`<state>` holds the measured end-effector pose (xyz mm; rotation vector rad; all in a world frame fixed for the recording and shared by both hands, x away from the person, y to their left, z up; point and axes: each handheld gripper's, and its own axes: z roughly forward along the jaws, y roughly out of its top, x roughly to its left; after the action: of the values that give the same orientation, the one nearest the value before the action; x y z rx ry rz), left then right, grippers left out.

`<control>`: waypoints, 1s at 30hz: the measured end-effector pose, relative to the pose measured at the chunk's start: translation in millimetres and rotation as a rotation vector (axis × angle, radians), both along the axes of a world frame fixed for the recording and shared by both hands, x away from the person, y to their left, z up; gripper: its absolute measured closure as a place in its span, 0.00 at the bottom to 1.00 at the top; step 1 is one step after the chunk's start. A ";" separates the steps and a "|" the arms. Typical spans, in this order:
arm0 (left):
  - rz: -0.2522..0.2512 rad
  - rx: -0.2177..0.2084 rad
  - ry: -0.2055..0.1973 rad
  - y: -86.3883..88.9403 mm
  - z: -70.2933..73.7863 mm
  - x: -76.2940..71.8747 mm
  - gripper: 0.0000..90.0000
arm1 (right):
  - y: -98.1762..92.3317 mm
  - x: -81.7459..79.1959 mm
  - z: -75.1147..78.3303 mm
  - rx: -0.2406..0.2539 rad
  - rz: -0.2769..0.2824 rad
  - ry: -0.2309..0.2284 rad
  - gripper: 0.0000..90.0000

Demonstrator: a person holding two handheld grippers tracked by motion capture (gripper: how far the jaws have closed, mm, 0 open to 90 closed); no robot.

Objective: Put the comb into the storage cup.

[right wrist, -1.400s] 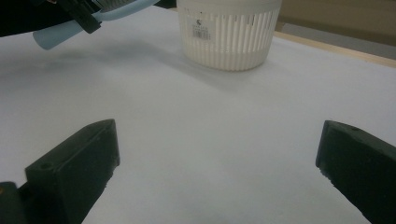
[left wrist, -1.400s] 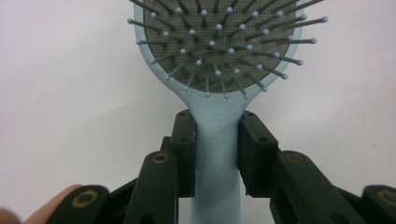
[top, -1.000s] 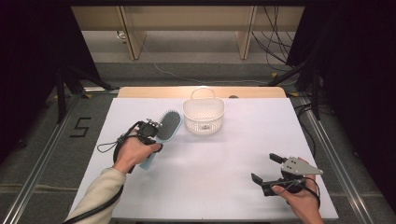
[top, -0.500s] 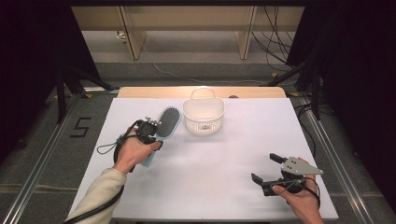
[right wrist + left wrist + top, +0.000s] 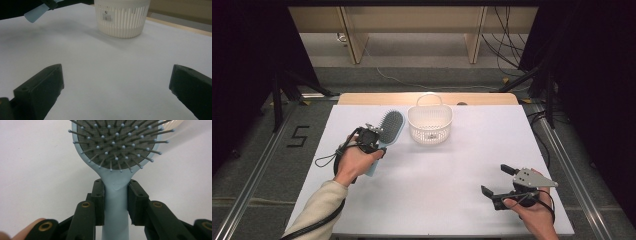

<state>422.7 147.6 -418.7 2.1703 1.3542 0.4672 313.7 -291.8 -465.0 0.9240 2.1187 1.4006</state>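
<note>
Jaws of left gripper [image 5: 115,195] clamped on handle of light-blue plastic paddle hairbrush [image 5: 388,131], lifted at far left beside white slotted plastic basket [image 5: 430,124]; no shift since a second ago. Right gripper [image 5: 496,181] wide, idle near right over counter [image 5: 452,170].

Bench [image 5: 437,185]: fills the centre and lower part of the high view.
Basket [image 5: 430,125]: on the bench, upper centre of the frame, near the far edge.
Hairbrush [image 5: 387,131]: just left of the basket, apart from it, head toward the upper frame, handle toward the lower left.
Left gripper [image 5: 373,137]: left of centre, at the hairbrush handle, one jaw on either side of it.
Right gripper [image 5: 498,180]: lower right of the frame, over bare bench, well apart from basket and hairbrush.
Floor marking [image 5: 298,136]: left of the bench, on the floor.
</note>
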 end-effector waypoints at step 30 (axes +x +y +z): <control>-0.008 -0.040 -0.098 -0.1 7.0 -1.6 0.78 | 0.0 -0.1 0.0 0.001 0.001 0.001 0.00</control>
<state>421.1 147.5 -411.7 2.0920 1.2908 0.5314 313.5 -291.8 -465.0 0.9245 2.1195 1.4016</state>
